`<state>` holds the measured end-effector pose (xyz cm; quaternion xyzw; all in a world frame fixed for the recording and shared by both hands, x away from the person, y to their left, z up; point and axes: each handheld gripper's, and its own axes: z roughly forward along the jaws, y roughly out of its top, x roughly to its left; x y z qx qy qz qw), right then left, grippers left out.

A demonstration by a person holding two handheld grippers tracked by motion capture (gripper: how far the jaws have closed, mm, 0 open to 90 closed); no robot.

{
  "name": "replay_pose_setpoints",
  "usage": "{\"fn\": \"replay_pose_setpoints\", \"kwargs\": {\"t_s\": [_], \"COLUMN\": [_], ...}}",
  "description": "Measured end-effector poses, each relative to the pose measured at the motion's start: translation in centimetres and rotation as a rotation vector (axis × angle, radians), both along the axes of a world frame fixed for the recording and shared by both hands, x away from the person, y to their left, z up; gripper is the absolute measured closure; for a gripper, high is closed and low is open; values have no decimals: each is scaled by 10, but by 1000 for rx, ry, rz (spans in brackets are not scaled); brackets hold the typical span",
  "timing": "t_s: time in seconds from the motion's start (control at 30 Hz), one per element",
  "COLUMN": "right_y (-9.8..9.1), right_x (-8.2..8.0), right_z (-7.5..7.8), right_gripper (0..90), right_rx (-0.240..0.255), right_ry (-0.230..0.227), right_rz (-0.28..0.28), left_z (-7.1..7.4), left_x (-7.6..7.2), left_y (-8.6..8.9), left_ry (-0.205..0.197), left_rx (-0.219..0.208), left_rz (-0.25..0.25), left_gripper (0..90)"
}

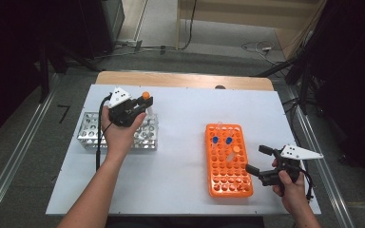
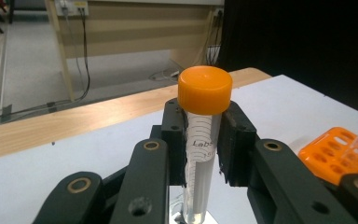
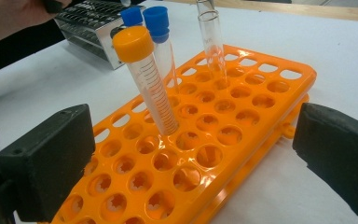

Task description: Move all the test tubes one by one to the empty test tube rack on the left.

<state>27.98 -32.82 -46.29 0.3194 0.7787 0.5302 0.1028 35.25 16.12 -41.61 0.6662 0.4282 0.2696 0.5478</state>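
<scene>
At five o'clock the right gripper [image 1: 259,159] rests with jaws wide apart beside the orange tube rack [image 1: 228,178], while far at ten o'clock the left gripper [image 1: 142,105] clamps an orange-capped tube [image 2: 200,140] upright above the metal rack [image 1: 89,130].

Wooden table [image 1: 180,79] with bare far edge, white sheet [image 1: 185,137] covering most of its top, orange tube rack [image 1: 228,161] flat on the sheet right of centre, metal wire rack [image 1: 92,133] on the sheet, well left of the orange rack
</scene>
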Motion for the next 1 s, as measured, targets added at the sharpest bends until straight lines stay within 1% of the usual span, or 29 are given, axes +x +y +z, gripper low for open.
{"fn": "replay_pose_setpoints", "kwargs": {"t_s": [0.17, 0.27, 0.33, 0.4, 0.5, 0.6, 0.7, 0.83, 0.93, 1.0], "right_y": [0, 0, 0, 0, 0, 1, 1, 1, 1, 1], "right_x": [0, 1, 0, 0, 0, 1, 1, 0, 1, 1], "right_z": [0, -1, -1, -1, -1, -2, -2, -2, -2, -2], "right_gripper": [0, 0, 0, 0, 0, 0, 0, 0, 0, 0], "right_rx": [2, 0, 0, 0, -1, -4, -6, -6, -6, -6], "right_ry": [1, -2, 2, 2, 3, 1, -2, -3, -3, 0], "right_rz": [-1, 0, -1, -2, -3, -2, 1, 0, -2, -2], "left_z": [-6, -9, -11, -13, -15, -17, -19, -20, -22, -21], "left_x": [6, 8, 9, 9, 10, 10, 10, 9, 8, 8], "left_y": [-2, -4, -6, -6, -7, -9, -10, -10, -10, -10], "left_ry": [3, 16, 20, 25, 35, 41, 49, 67, 87, 91], "left_rx": [14, 34, 58, 69, 75, 95, 100, 106, 110, 119], "left_rz": [12, 9, 9, 13, 12, 12, 12, 10, 18, 17], "left_gripper": [750, 750, 750, 750, 750, 749, 749, 748, 748, 748]}}
